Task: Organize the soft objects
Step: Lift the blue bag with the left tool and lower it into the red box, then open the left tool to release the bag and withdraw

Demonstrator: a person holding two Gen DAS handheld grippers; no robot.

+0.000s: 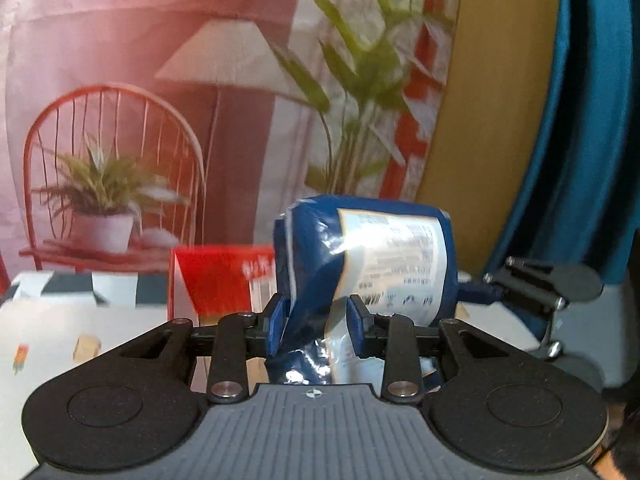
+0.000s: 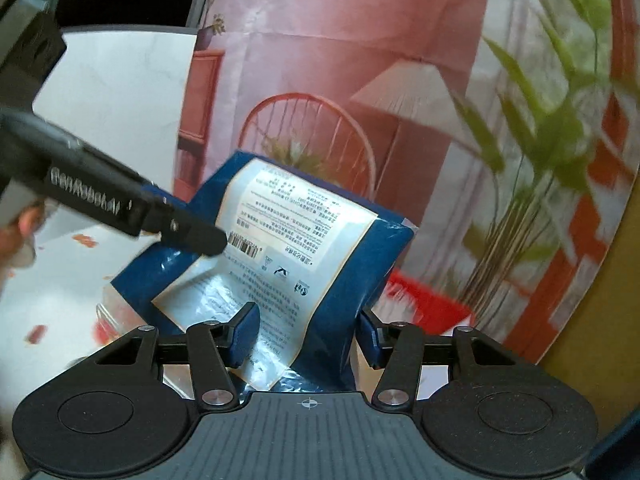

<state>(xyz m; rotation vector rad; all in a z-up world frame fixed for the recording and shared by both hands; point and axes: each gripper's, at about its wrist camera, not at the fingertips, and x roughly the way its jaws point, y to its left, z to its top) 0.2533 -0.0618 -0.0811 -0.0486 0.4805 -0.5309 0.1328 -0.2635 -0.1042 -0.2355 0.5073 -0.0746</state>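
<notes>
Glossy, crinkled blue plastic soft pack [image 1: 360, 256] with white label — pinched by left fingers [image 1: 280, 320] and right fingers [image 2: 244, 332], both clenched.

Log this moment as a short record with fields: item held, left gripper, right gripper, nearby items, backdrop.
item held: soft blue plastic pack with a white printed label, lifted off the surface
left gripper: shut on the pack's lower end, plastic bunched between the blue pads
right gripper: shut on another edge of the same pack
nearby items: red and white box behind the pack
backdrop: printed cloth with chair, lamp and plants
</notes>
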